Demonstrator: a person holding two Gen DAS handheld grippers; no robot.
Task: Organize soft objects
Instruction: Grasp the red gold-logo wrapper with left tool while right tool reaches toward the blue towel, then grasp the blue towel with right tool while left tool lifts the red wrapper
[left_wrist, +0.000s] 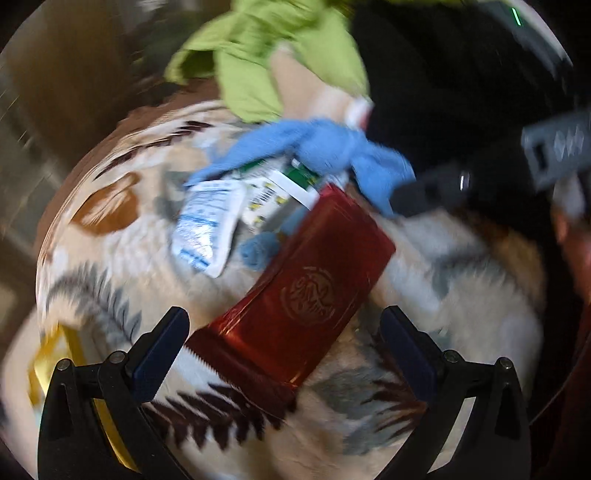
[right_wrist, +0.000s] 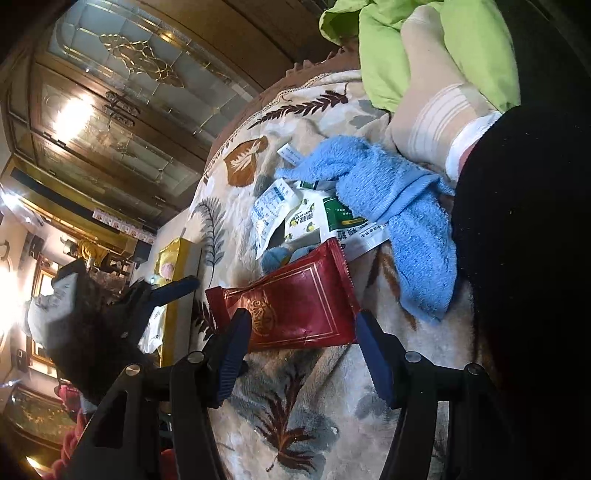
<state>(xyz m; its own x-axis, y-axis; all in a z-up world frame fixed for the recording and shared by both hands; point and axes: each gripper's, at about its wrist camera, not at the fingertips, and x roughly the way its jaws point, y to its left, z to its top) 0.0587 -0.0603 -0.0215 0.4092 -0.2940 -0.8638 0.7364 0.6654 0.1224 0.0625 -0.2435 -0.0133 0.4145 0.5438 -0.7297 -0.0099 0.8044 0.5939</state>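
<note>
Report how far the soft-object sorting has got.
Done: nothing looks sorted. In hand: nothing; both tools, left and right, are open around the red packet. Left: blue cloth, green cloth, beige sock and white sachets lie mixed on the blanket.

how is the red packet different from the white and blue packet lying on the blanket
The red packet is dark red foil with a gold round emblem and gold border; the white and blue packet is white with blue print. The red packet looks larger and lies nearest the tongs, between the open fingers of the right tongs; the white and blue packet lies farther off, beside the blue towel. Both are sealed soft pouches resting on the leaf-patterned blanket.
</note>
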